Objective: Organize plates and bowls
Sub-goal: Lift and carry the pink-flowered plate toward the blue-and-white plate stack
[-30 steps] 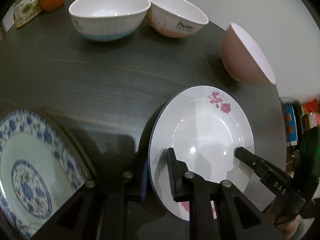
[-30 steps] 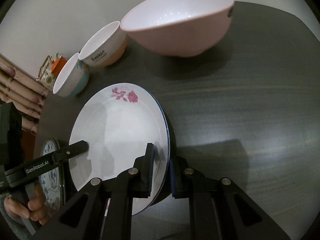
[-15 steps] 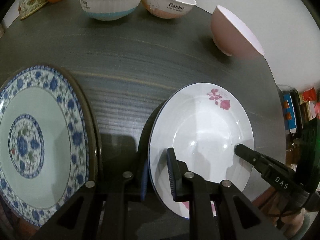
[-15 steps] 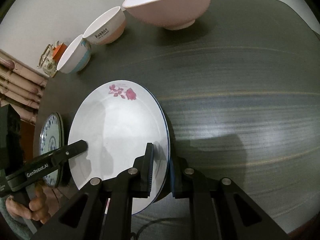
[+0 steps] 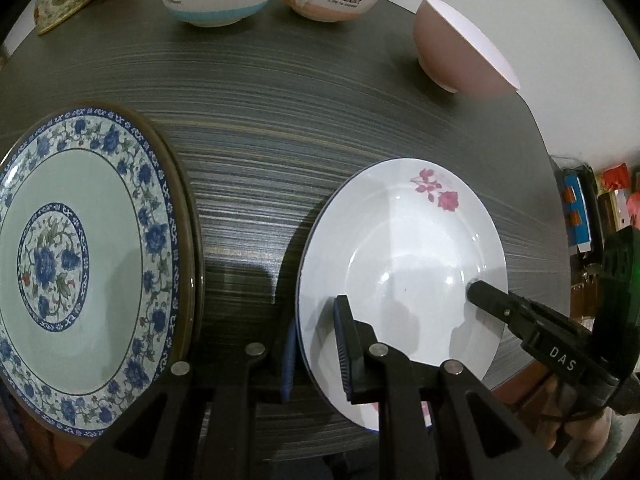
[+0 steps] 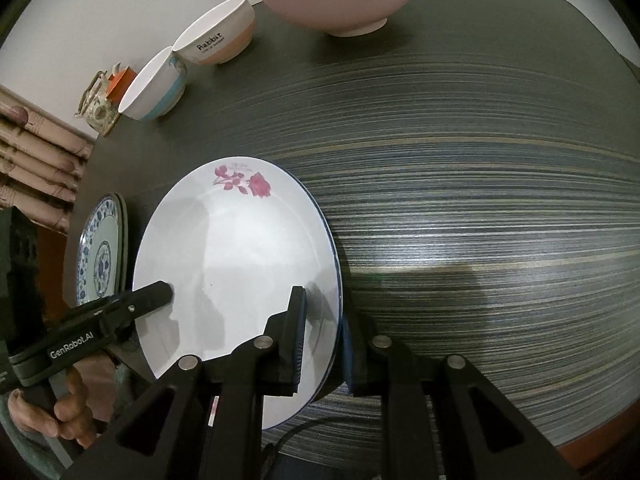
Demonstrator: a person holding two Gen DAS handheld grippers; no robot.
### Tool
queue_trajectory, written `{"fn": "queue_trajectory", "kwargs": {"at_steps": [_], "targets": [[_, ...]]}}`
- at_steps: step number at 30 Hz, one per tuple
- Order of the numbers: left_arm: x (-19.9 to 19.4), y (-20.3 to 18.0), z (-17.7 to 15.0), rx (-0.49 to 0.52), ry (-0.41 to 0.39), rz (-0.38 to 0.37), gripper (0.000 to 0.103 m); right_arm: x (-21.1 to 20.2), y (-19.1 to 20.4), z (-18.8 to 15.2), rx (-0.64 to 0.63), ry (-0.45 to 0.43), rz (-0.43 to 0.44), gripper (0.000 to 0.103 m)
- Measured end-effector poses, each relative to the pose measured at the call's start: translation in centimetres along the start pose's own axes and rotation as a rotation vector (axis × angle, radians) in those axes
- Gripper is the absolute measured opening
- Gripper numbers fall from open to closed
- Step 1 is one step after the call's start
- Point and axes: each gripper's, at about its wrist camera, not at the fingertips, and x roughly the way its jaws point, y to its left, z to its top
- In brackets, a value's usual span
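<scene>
Both tongs clamp rose plate (image 5: 400, 248) rim, blue plate (image 5: 80, 272) beside.

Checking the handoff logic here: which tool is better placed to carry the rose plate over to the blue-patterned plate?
Probably the left tool. It clamps the rose plate on the edge facing the blue-patterned plate. The right tool grips the far edge and would have to push across.

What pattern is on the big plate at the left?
Blue flowers on white around pale green plate, clearest in the left wrist view.
</scene>
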Motion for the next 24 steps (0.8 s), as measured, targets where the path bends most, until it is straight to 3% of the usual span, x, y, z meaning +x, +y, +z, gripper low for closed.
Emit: {"fn": "queue_trajectory", "kwargs": {"at_steps": [24], "targets": [[-1.4,0.8,0.2,0.042,-0.052,0.049,0.017,-0.3,0.5,-0.3,-0.036,-0.034,-0.024,0.016]]}}
